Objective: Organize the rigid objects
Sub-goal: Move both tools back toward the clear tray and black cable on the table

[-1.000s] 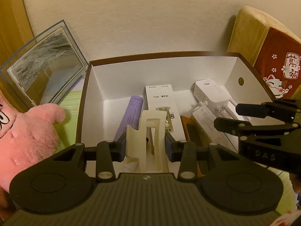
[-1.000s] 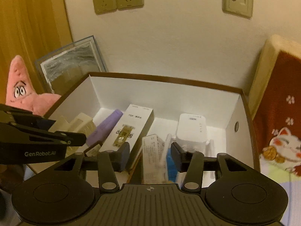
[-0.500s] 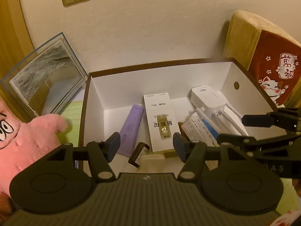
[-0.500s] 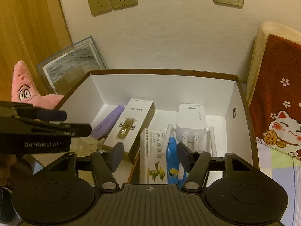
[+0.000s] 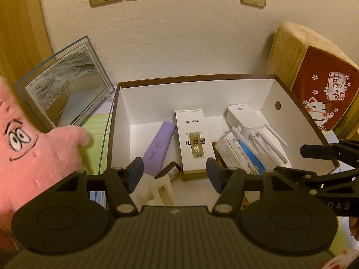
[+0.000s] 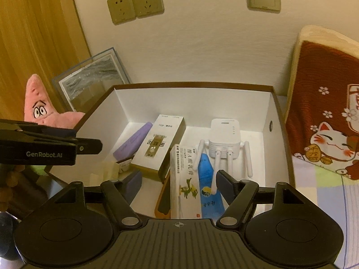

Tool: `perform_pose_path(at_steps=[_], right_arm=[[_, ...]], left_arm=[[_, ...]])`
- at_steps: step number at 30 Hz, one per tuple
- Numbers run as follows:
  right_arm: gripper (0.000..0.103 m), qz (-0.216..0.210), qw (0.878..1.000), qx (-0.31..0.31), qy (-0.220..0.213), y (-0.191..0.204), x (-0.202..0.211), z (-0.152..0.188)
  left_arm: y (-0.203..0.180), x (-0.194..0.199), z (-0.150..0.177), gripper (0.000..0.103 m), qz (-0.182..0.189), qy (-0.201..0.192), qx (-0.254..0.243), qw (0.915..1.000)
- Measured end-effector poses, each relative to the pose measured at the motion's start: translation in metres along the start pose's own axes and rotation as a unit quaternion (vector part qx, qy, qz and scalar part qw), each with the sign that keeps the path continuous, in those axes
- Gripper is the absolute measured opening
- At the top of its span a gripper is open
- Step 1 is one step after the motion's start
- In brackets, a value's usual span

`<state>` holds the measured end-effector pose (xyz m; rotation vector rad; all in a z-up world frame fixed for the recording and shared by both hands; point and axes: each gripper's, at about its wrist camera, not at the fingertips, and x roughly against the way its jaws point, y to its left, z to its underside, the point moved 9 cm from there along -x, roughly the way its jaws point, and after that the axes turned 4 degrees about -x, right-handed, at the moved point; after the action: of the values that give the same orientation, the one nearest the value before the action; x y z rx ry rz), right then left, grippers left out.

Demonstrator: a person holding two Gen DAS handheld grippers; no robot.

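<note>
An open white box with a brown rim (image 5: pixel 197 77) (image 6: pixel 193 84) holds a purple tube (image 5: pixel 159 148), a white and gold carton (image 5: pixel 193 148) (image 6: pixel 157 148), a white router with antennas (image 5: pixel 245 118) (image 6: pixel 224 139), a medicine carton (image 6: pixel 181 179) and a blue tube (image 6: pixel 207 179). A cream plastic piece (image 5: pixel 160 189) lies in the near left corner. My left gripper (image 5: pixel 175 174) (image 6: pixel 85 139) hangs open above it, holding nothing. My right gripper (image 6: pixel 179 183) (image 5: pixel 291 160) is above the medicine carton, its jaws opening and the pads clear of it.
A pink starfish plush (image 5: pixel 33 152) (image 6: pixel 40 107) and a clear framed picture (image 5: pixel 67 89) stand left of the box. A red cat-print cushion (image 5: pixel 323 94) (image 6: pixel 325 121) leans at the right. Wall sockets (image 6: pixel 136 3) sit above. An orange-brown flat item (image 6: pixel 165 197) lies beside the medicine carton.
The left gripper opened and let go of the cream piece, which now lies in the box. The right jaws widened. Both grippers drew back and the left rose slightly.
</note>
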<state>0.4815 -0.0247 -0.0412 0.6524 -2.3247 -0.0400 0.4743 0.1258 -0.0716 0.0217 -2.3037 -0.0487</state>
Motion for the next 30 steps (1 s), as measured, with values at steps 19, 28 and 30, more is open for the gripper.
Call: perform_pose_path(at_steps=[19, 28, 30], right_arm=[[0.071, -0.009, 0.998, -0.046, -0.038, 0.004, 0.093, 0.035], [0.071, -0.011, 0.998, -0.05, -0.04, 0.011, 0.126, 0.059], [0.071, -0.009, 0.998, -0.05, -0.037, 0.012, 0.13, 0.067]], left_arm=[[-0.009, 0.094, 0.048, 0.058, 0.004, -0.02, 0.029, 0.9994], [-0.021, 0.127, 0.079, 0.058, 0.007, -0.018, 0.033, 0.9993], [-0.024, 0.133, 0.09, 0.058, 0.009, -0.014, 0.034, 0.9993]])
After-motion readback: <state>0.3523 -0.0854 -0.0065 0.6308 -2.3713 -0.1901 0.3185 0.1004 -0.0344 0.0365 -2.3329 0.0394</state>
